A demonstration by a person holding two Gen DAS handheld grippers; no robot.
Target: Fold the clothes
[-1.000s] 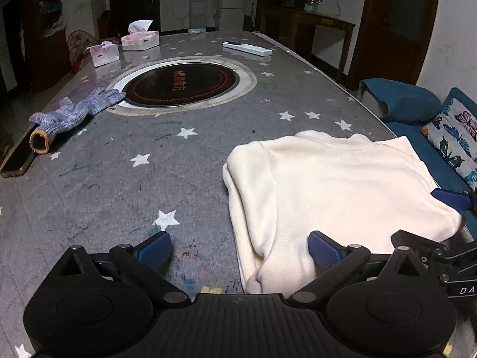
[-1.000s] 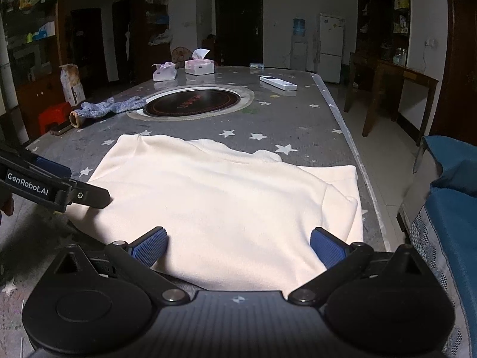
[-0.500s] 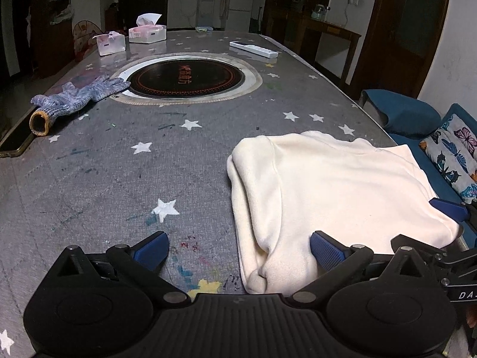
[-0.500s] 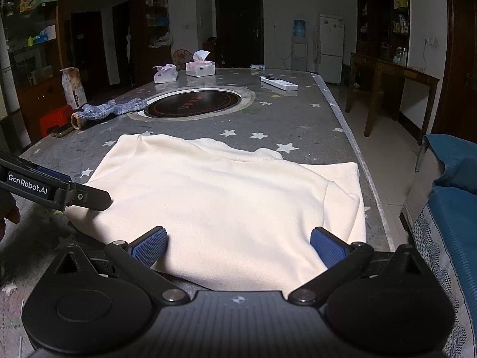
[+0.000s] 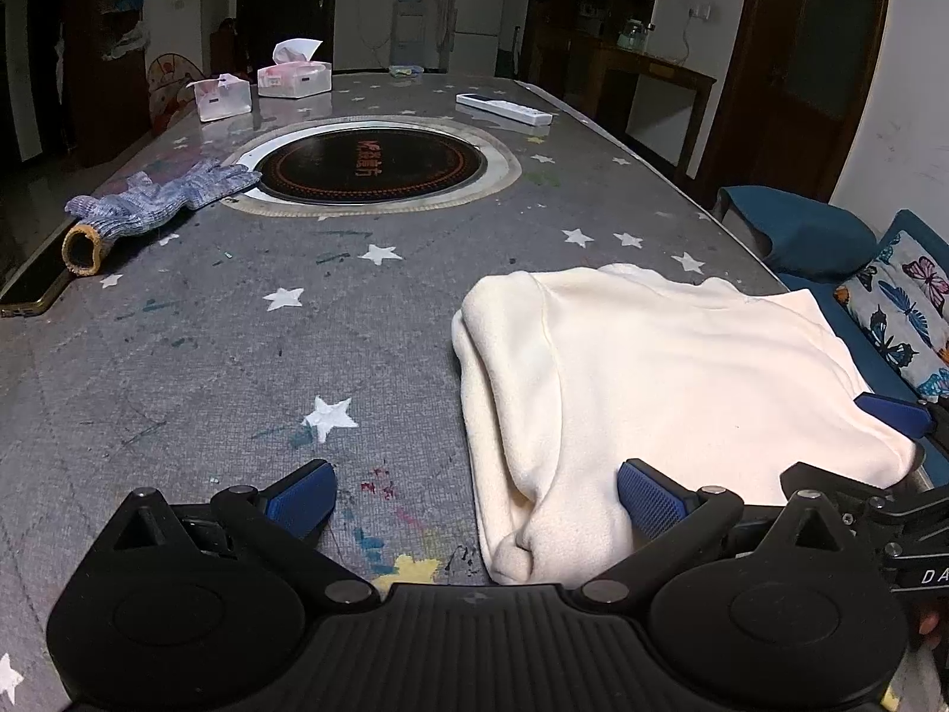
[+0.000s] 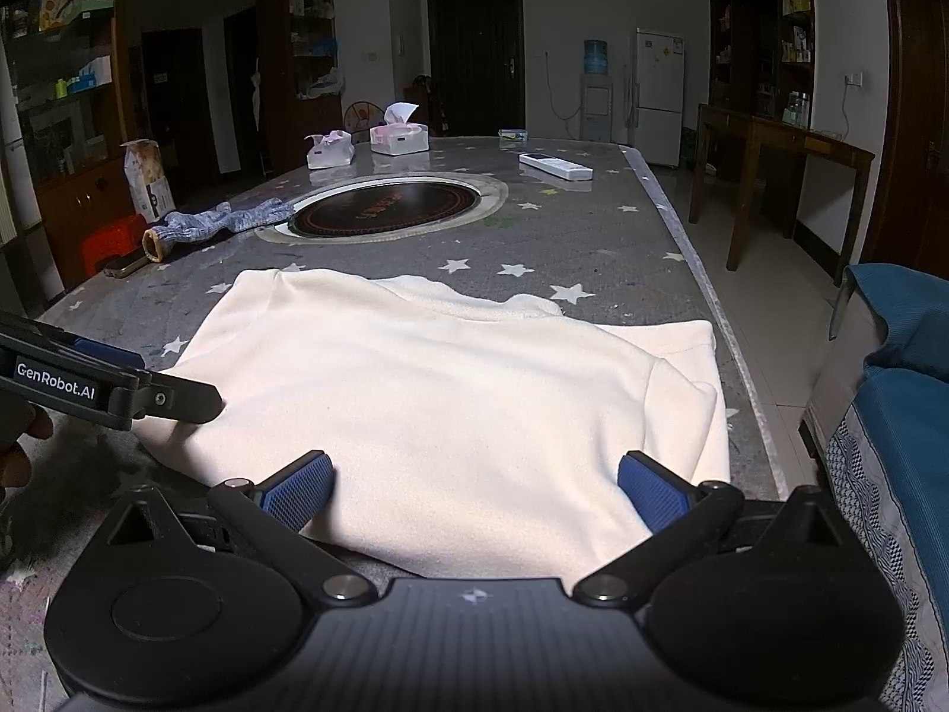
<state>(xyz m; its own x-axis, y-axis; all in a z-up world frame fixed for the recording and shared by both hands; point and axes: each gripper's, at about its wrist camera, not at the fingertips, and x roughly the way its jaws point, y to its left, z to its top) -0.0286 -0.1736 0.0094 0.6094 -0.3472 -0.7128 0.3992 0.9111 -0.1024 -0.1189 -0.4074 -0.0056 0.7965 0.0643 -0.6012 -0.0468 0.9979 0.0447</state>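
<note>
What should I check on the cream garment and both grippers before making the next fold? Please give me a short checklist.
1. Left gripper open: ok, fingers spread wide, the near left corner of the cream garment lies between them.
2. Right gripper open: ok, jaws wide over the garment's near edge.
3. Garment lies flat: mostly ok, but the near left corner is bunched in the left wrist view.
4. Garment fully on the table: cannot tell, its right edge lies very near the table edge.
5. Fold area free: ok, the knit glove and the phone lie well apart from the garment.
</note>
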